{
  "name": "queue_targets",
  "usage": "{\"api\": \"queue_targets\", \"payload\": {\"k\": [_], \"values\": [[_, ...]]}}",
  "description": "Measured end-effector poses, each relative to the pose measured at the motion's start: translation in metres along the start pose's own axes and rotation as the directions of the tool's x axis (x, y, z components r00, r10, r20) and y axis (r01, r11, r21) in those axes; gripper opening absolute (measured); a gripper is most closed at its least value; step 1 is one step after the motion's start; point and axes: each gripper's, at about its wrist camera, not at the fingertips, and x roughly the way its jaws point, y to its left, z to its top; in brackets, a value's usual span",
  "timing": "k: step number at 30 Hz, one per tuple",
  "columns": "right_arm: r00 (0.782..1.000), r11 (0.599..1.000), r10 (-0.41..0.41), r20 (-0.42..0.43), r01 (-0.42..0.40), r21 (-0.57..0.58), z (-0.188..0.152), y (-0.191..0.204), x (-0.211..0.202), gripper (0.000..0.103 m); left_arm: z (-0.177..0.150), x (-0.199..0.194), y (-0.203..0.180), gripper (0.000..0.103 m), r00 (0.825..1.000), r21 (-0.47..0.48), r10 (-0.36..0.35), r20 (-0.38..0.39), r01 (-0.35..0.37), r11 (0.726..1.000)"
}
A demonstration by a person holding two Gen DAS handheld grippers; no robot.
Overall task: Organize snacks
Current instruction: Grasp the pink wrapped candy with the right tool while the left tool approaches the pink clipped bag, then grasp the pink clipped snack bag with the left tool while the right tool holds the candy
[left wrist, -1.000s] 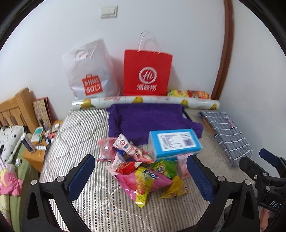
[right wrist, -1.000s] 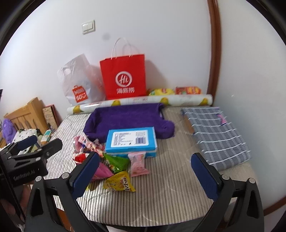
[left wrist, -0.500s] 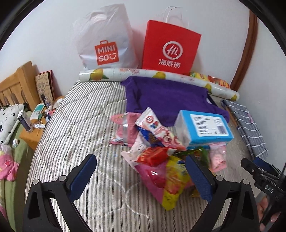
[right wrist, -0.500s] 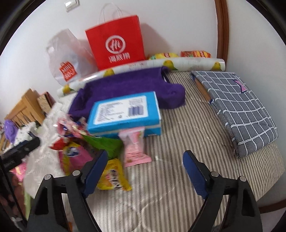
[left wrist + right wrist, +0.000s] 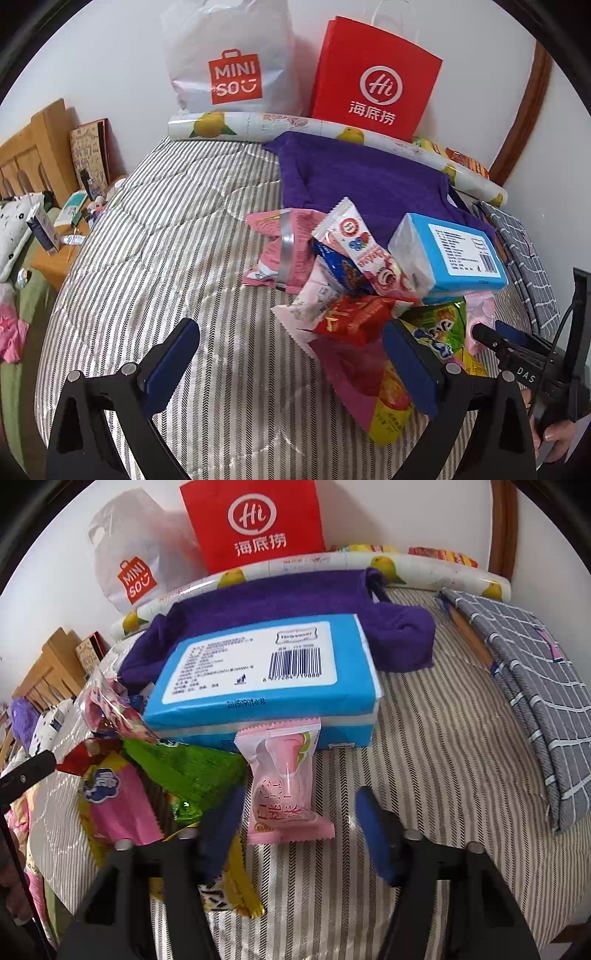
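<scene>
A heap of snack packets [image 5: 354, 288] lies on the striped bed [image 5: 166, 258], against a blue tissue pack [image 5: 266, 672]. A pink packet [image 5: 284, 786] leans out from under that pack. My right gripper [image 5: 297, 823] hangs low over the pink packet's near end, which sits between the blue pads. Its jaws are closing, with a gap still showing on the right side. A green packet [image 5: 184, 771] and a yellow one [image 5: 229, 890] lie by its left finger. My left gripper [image 5: 291, 354] stands wide open at the heap's near edge, holding nothing.
A purple cloth [image 5: 362, 177] lies behind the heap. A red paper bag [image 5: 373, 74], a white Miniso bag [image 5: 229, 62] and a fruit-print roll [image 5: 258, 123] stand along the wall. A grey checked cloth [image 5: 535, 664] is on the right, a wooden bedside stand [image 5: 55, 258] on the left.
Both grippers have sunk and come closer to the snack heap. The right jaws have narrowed from wide open to just around the pink packet. The left jaws stay wide.
</scene>
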Motion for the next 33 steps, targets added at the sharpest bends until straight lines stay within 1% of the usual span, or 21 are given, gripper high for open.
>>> {"api": "queue_targets", "payload": {"k": [2,6,11,12,15,18,24,33], "values": [[1.0,1.0,-0.004,0.0,0.004,-0.017,0.0,0.002,0.003,0.054,0.001,0.002,0.003,0.099,1.0,-0.008,-0.005,-0.002,0.005,1.0],[1.0,0.999,0.027,-0.006,-0.027,-0.028,-0.001,0.004,0.009,0.054,0.002,0.005,0.005,0.099,1.0,-0.01,-0.003,-0.007,0.003,1.0],[1.0,0.999,0.002,-0.001,-0.002,-0.05,0.001,0.009,0.017,0.055,0.003,0.006,0.009,0.099,1.0,-0.01,0.005,-0.006,-0.005,1.0],[1.0,0.999,-0.004,-0.001,0.004,-0.054,0.001,0.01,0.018,0.053,0.003,0.007,0.009,0.099,1.0,-0.01,0.011,-0.005,-0.011,1.0],[0.999,0.995,-0.049,0.002,0.049,-0.083,0.002,0.012,0.018,0.038,0.004,0.009,0.01,0.099,1.0,-0.004,0.021,-0.005,-0.021,1.0],[0.999,0.997,-0.033,0.002,0.033,-0.077,0.002,0.008,0.015,0.037,0.004,0.011,0.011,0.099,1.0,-0.009,0.015,-0.009,-0.015,1.0],[0.999,0.999,-0.033,0.037,0.034,-0.033,0.002,-0.007,-0.001,0.037,0.007,0.01,0.009,0.099,1.0,-0.006,-0.013,-0.006,0.013,1.0],[0.997,0.998,-0.054,0.056,0.053,0.028,-0.003,-0.029,-0.022,0.037,0.028,0.025,0.013,0.099,1.0,-0.01,0.013,0.006,-0.012,1.0]]}}
